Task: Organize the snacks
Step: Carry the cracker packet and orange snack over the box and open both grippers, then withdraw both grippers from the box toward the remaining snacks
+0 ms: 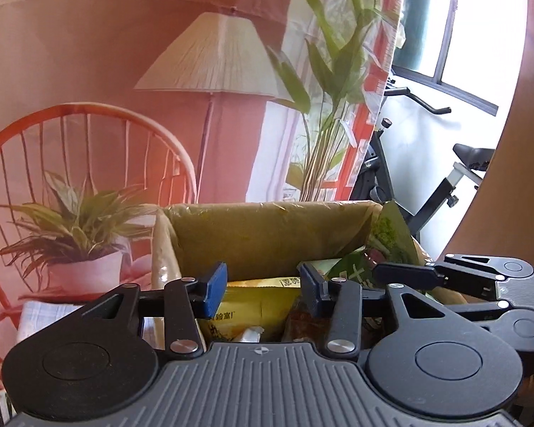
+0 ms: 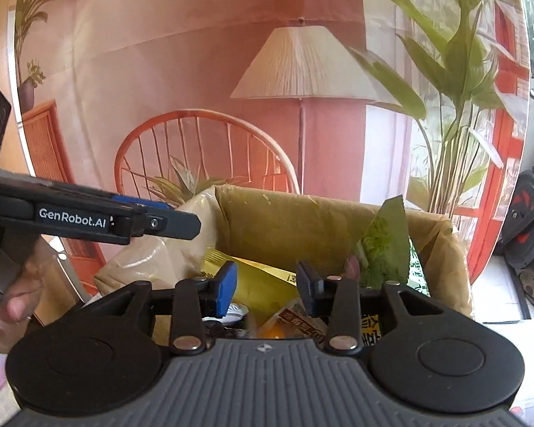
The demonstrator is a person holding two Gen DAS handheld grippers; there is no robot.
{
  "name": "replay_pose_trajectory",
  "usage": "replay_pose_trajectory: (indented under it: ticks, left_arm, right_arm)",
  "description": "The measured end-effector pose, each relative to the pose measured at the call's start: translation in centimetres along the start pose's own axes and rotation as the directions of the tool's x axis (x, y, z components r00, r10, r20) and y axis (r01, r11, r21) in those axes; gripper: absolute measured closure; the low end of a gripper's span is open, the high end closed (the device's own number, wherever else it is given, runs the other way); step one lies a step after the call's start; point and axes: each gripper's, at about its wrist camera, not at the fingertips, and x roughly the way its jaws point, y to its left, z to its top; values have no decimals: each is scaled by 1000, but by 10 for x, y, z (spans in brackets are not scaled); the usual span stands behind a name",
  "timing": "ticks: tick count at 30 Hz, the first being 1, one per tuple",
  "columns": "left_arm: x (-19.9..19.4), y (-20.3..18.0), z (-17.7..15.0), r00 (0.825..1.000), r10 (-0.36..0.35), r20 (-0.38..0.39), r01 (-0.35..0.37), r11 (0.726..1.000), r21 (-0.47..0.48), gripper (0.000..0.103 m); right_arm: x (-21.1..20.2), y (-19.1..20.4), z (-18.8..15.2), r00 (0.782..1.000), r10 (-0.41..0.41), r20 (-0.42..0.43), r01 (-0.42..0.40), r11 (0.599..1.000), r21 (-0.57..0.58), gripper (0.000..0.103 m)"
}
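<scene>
Snacks sit packed in a cardboard box (image 2: pixel 338 220) lined with yellowish plastic, straight ahead of both my grippers. A yellow packet (image 2: pixel 263 281) lies across the middle of the box, and a green packet (image 2: pixel 388 245) stands upright against its right wall. More wrappers lie lower down, too crowded to tell apart. My left gripper (image 1: pixel 263 286) hangs over the near edge of the box, its blue pads apart with nothing pinched between them. My right gripper (image 2: pixel 267 286) hangs there too, jaws likewise parted and empty, just beside the left one. A hand (image 2: pixel 7 306) shows at the left edge of the right wrist view.
</scene>
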Motion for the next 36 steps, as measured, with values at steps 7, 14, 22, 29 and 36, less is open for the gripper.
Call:
replay_pose_trajectory:
  ticks: [7,14,22,29,36]
  left_arm:
    - [-49,6,-16,999,17,52,-15,999,-44,46]
    - [-106,34,-58,996,63,65,-52,986,-156,44]
    - [-131,82,-111,992,122,20,-112,952,-284,40]
    - [-130,106,-153,987,147,-70,-162,933,-322,39]
    - [-117,133,-186,961,220,-168,-260,925,-278,32]
  right_arm:
    - [-34,12,-2,998,2,68,-5,999,40,62]
    - [-63,38,-32,999,24,44,-27,998,63,62]
    - [-59,71,-78,997,58,-57,-52,994,91,62]
    - [-39,90,-111,986,58,-154,-46,995,84,62]
    - [-22,84,-137,973,43,-226,-21,995,100,58]
